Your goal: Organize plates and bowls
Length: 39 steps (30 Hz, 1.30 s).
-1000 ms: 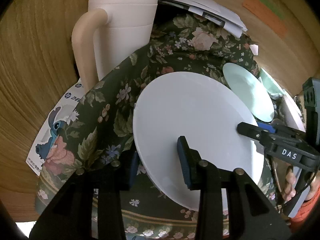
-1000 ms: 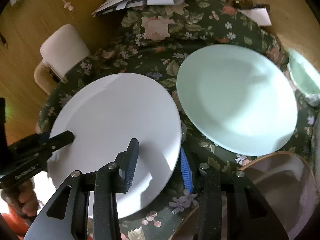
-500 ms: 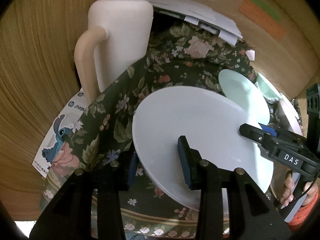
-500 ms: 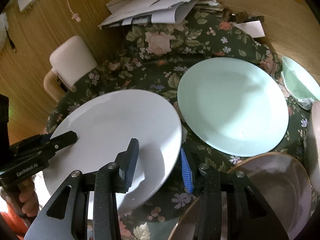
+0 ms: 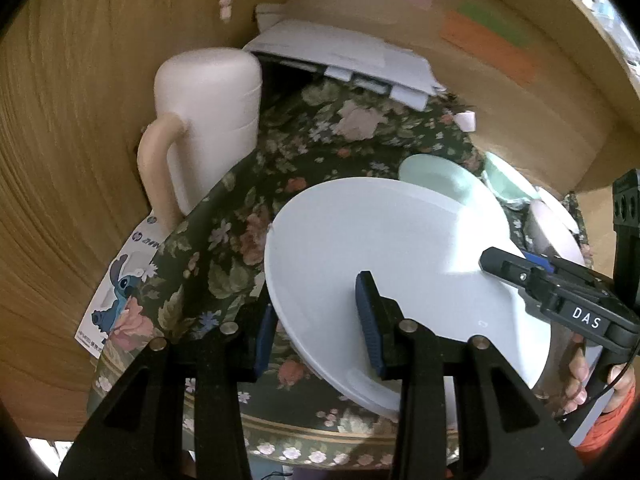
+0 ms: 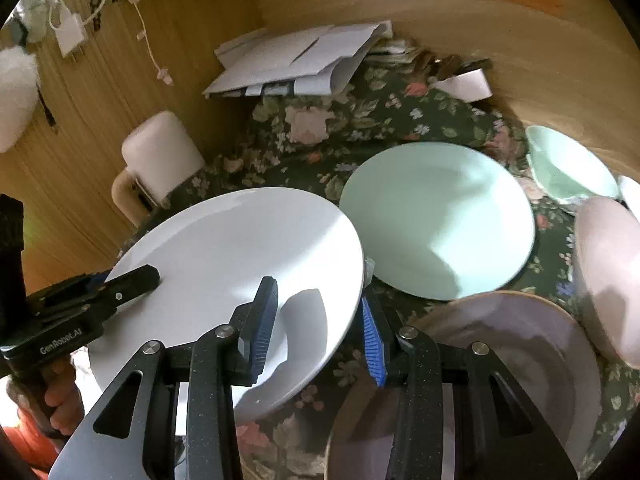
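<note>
Round, glossy white ceramic plate point(image 6: 236, 264) gripped at opposite rims, tilted above the dark floral tablecloth point(image 5: 240, 216).

Left gripper point(image 5: 318, 324) clamped on one rim, right gripper point(image 6: 316, 320) clamped on the other, one blue pad above and one beneath each edge. Smooth, unmarked, shallow-welled, with soft shadows across its face. Beside the white plate: a round pale-green plate point(image 6: 436, 220); near it, a pinkish plate point(image 6: 516, 352) with a tan edge.
</note>
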Each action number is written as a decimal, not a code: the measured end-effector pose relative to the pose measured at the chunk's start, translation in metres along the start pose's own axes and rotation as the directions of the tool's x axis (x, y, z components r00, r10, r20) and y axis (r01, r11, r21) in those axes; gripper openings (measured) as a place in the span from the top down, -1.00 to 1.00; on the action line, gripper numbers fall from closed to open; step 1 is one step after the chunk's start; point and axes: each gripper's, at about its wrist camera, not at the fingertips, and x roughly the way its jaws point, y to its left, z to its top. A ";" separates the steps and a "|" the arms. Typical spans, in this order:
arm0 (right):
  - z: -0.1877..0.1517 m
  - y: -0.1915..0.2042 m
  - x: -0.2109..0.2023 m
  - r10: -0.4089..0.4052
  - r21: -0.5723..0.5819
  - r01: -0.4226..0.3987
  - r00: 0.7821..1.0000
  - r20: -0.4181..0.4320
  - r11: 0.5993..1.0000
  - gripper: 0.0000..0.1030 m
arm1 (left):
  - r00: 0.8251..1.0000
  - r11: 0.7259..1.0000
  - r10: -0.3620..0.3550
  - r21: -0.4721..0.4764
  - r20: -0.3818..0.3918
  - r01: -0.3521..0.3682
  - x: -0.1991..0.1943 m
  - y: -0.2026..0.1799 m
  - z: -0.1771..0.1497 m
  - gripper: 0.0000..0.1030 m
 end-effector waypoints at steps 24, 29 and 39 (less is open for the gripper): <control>-0.047 -0.039 -0.096 -0.117 0.143 0.096 0.983 0.144 0.985 0.29 | 0.990 0.980 -0.141 0.147 0.029 0.135 -0.030 -0.079 -0.019 0.27; -0.059 -0.054 -0.111 -0.151 0.183 0.122 0.976 0.156 0.976 0.29 | 0.985 0.969 -0.171 0.183 0.016 0.165 -0.030 -0.100 -0.023 0.26; -0.081 -0.079 -0.128 -0.193 0.235 0.154 0.969 0.153 0.960 0.29 | 0.978 0.954 -0.205 0.219 -0.029 0.206 -0.022 -0.135 -0.033 0.27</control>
